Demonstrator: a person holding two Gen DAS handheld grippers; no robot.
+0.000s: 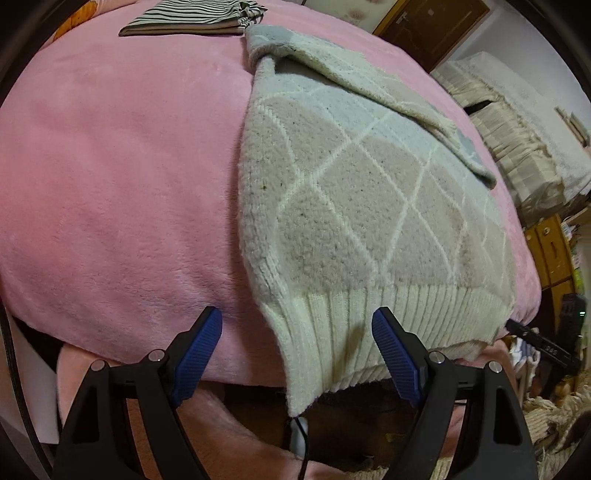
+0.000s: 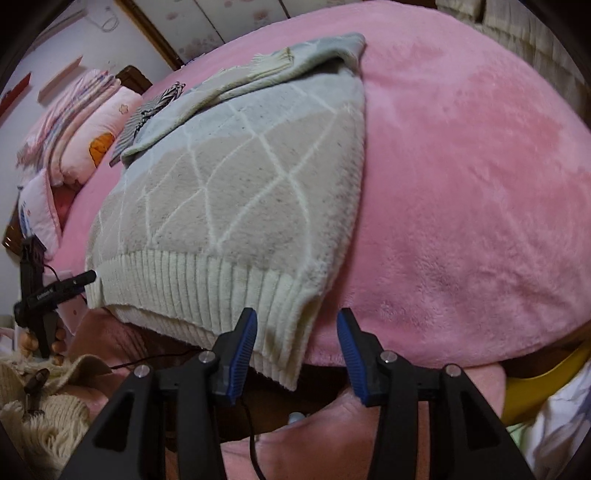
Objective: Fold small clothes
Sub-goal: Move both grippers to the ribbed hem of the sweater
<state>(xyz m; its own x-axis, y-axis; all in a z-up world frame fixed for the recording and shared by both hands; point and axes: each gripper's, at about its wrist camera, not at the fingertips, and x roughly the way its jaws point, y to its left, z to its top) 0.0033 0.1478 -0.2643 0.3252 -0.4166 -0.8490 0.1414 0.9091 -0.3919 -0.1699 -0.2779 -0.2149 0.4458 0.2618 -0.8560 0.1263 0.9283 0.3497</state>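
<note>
A beige and pale grey diamond-patterned knit sweater [image 1: 369, 192] lies on the pink blanket [image 1: 122, 177], sleeves folded across its top, ribbed hem hanging over the near edge. My left gripper [image 1: 297, 350] is open, its jaws either side of the hem's left corner without touching it. In the right wrist view the sweater [image 2: 240, 177] lies left of centre on the blanket [image 2: 461, 184]. My right gripper [image 2: 297, 350] is open around the hem's right corner. The left gripper [image 2: 79, 280] shows at the hem's far corner.
A folded striped garment [image 1: 192, 18] lies at the far side of the bed. Pink pillows [image 2: 77, 133] are stacked at the bed's head. A cream covered stack [image 1: 517, 129] and wooden cabinets [image 1: 550, 251] stand to the right. A shaggy cream rug [image 2: 40, 424] lies below.
</note>
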